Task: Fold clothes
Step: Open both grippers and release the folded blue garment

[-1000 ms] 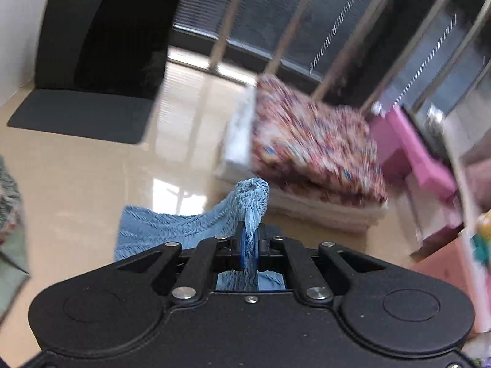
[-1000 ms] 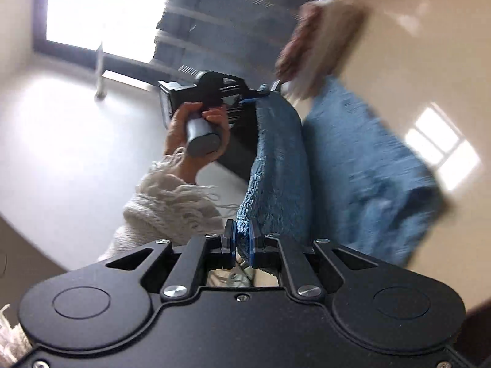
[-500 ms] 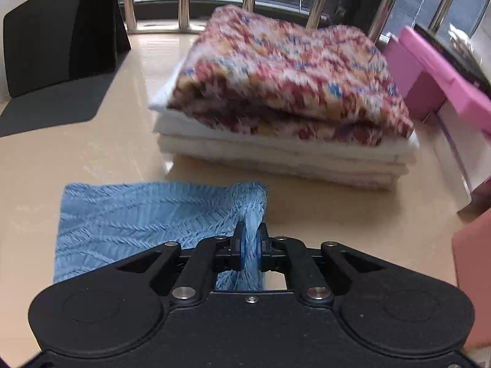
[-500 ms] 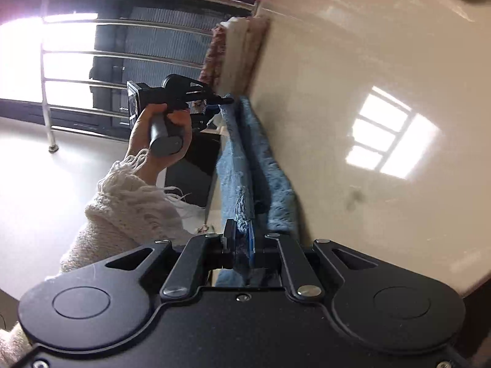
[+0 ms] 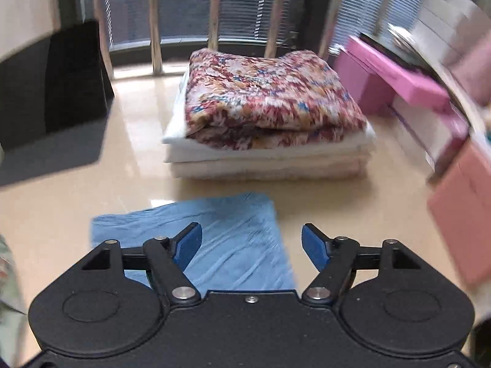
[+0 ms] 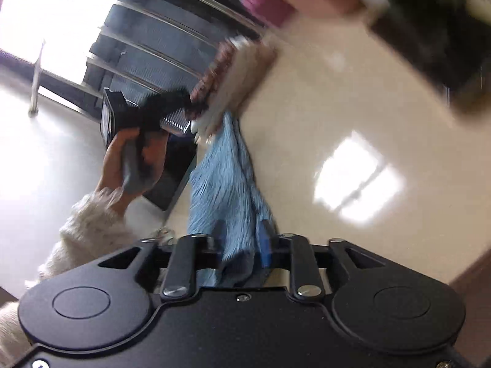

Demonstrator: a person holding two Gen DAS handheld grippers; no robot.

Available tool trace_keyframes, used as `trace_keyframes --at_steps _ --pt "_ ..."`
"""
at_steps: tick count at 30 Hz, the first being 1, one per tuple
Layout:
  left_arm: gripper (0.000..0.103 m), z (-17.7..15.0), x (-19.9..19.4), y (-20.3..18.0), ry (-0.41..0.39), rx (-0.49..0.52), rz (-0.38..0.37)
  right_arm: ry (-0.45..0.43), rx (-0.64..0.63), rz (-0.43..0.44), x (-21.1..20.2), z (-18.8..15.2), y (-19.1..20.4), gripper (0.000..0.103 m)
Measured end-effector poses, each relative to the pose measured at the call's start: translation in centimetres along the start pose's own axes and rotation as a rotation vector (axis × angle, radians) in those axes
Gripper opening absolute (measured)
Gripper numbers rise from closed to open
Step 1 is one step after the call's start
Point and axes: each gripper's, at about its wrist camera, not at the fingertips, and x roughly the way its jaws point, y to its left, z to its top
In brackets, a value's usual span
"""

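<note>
- Ribbed blue cloth [image 5: 233, 239], folded to a rectangle, lies flat on the glossy beige table [image 5: 76, 208].
- At 12 o'clock of it sits a stack of folded towels [image 5: 270, 128], floral on top.
- Left gripper [image 5: 251, 247] is tilted down over the cloth, jaws opening wide, nothing between.
- Right gripper [image 6: 242, 245]: jaws opening, cloth between them.

- No text, label, brand, number or sign can be read in either wrist view; motion blur smears most surfaces.
</note>
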Motion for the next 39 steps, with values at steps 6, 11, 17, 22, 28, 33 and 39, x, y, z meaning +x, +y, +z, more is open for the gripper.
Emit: trace_keyframes --at_steps 6,11,17,22,28,33,39 --pt "0.043 -6.8 -4.0 0.7 -0.001 0.231 0.069 0.024 -0.433 -0.045 2.0 0.4 5.5 0.029" --pt "0.021 -12.4 -7.1 1.9 0.063 0.259 -0.011 0.088 -0.795 -0.15 5.7 -1.6 9.0 0.029" --pt "0.023 -18.2 -10.3 1.2 0.055 0.36 -0.057 0.189 -0.795 -0.27 7.7 -2.1 7.9 0.027" --pt "0.028 -20.2 -11.8 0.7 0.01 0.418 -0.054 0.209 -0.669 -0.252 6.2 -2.0 6.9 0.019" --pt "0.057 -21.5 -13.1 1.8 -0.011 0.391 -0.028 0.214 -0.631 -0.257 3.9 -4.5 7.8 0.018" --pt "0.091 -23.0 -16.3 2.9 -0.158 0.34 0.016 0.139 -0.546 -0.213 1.4 -4.7 7.8 0.033" --pt "0.103 -25.3 -22.4 4.9 -0.401 0.304 -0.007 0.001 -0.55 -0.122 -4.1 -3.7 9.0 0.103"
